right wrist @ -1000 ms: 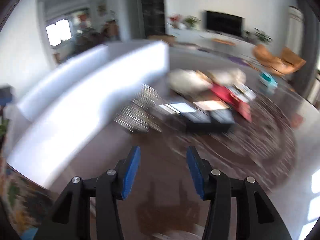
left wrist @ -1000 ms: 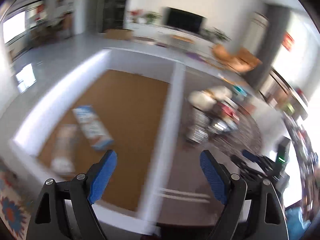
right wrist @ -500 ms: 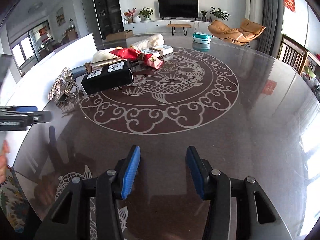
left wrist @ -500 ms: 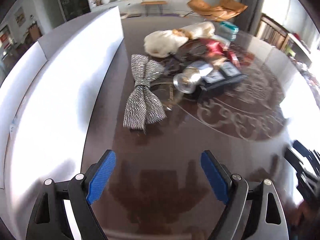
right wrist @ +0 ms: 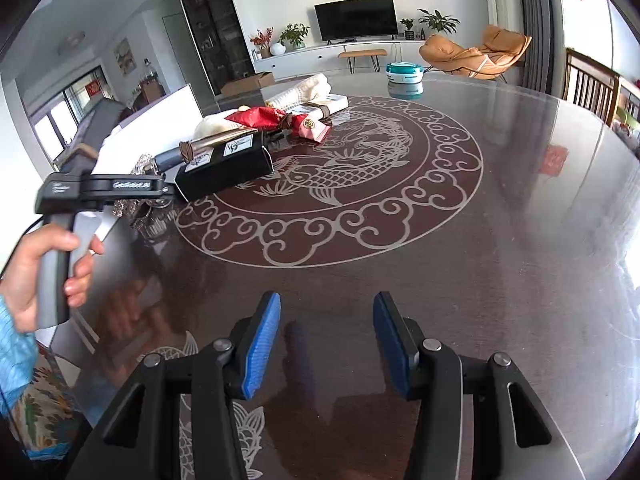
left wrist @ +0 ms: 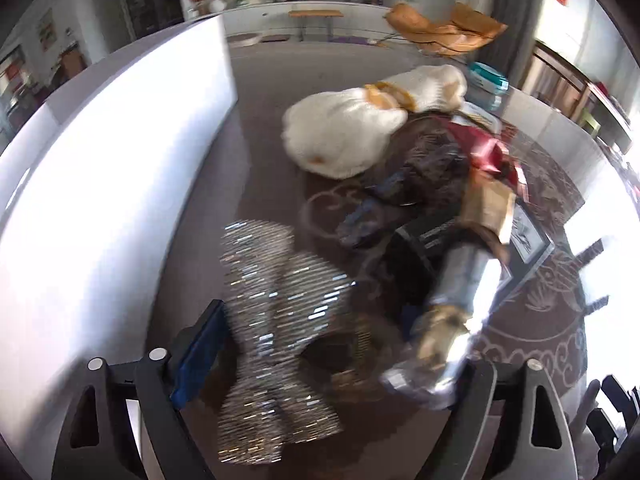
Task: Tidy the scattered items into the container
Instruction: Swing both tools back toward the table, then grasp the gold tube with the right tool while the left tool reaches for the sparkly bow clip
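Note:
A silver sequin bow [left wrist: 276,340] lies on the dark table between the fingers of my open left gripper [left wrist: 320,364]. Beside it lie a silver and gold tube [left wrist: 452,320], a black box [left wrist: 424,248], a white plush bag [left wrist: 340,136] and a red packet [left wrist: 488,148]. The white container [left wrist: 100,184] stands along the left. In the right wrist view my right gripper [right wrist: 326,344] is open and empty above bare table, far from the pile; the left gripper [right wrist: 104,190] shows there over the bow, near the black box [right wrist: 228,164] and red packet [right wrist: 272,118].
A teal round tin [right wrist: 404,72] sits at the table's far side. The table [right wrist: 500,240] is round with an etched fish pattern. A white roll and a flat white box [right wrist: 316,98] lie behind the pile. A wooden chair stands at the right edge.
My left gripper has moved forward and down onto the sequin bow, which now sits between its fingers. My right gripper has barely moved.

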A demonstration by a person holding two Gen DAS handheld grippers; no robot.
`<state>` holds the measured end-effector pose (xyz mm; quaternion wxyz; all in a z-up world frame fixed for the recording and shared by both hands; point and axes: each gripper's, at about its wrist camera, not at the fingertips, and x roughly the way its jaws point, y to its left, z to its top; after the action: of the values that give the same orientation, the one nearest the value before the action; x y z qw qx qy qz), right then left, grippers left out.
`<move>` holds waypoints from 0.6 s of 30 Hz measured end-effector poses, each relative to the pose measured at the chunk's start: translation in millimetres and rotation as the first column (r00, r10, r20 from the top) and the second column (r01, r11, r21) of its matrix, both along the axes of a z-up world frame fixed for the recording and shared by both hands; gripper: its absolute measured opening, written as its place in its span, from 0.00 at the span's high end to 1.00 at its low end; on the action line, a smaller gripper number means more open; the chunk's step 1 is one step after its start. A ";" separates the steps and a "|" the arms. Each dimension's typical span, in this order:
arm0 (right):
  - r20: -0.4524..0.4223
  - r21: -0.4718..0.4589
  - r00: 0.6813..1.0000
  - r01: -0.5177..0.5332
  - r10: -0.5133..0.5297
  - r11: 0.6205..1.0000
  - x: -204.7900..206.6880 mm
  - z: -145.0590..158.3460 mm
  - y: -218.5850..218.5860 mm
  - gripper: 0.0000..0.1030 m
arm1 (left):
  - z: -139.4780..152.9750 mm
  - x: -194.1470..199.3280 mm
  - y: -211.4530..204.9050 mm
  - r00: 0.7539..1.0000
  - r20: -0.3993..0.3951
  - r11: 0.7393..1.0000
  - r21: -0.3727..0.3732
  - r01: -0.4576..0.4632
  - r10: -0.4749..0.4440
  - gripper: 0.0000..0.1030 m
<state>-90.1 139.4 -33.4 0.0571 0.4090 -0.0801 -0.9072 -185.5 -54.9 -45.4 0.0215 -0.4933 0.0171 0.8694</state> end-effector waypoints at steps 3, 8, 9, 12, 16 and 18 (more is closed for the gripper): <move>-0.004 -0.025 1.000 0.005 -0.005 1.000 -0.1 -0.4 2.3 0.51 | 2.8 6.4 34.4 0.992 -0.011 0.992 0.011 0.125 -0.125 0.47; -0.010 -0.072 0.999 0.036 -0.037 0.997 1.1 -1.0 10.2 0.51 | 2.7 39.8 101.0 0.932 -0.020 0.932 -0.003 0.363 -0.363 0.47; -0.010 -0.094 0.999 0.038 -0.039 0.995 1.3 -1.3 13.4 0.51 | 3.1 45.6 106.1 0.928 -0.021 0.928 -0.002 0.372 -0.372 0.47; -0.001 -0.132 0.999 0.033 -0.033 0.991 3.8 -1.3 21.1 0.51 | 3.9 58.8 98.0 0.949 -0.025 0.949 0.024 0.313 -0.313 0.47; -0.003 -0.129 0.999 0.039 -0.040 0.991 8.5 -1.7 24.1 0.51 | 3.6 65.3 86.3 0.966 -0.027 0.966 0.039 0.257 -0.256 0.47; -0.006 -0.123 0.999 0.048 -0.049 0.991 7.5 -2.1 22.4 0.51 | 1.1 66.0 86.7 0.969 -0.028 0.970 0.005 0.244 -0.244 0.43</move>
<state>-82.6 161.8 -35.5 0.0603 0.3984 -0.1452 -0.9036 -119.5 31.8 -44.3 0.1301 -0.4754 0.0744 0.8669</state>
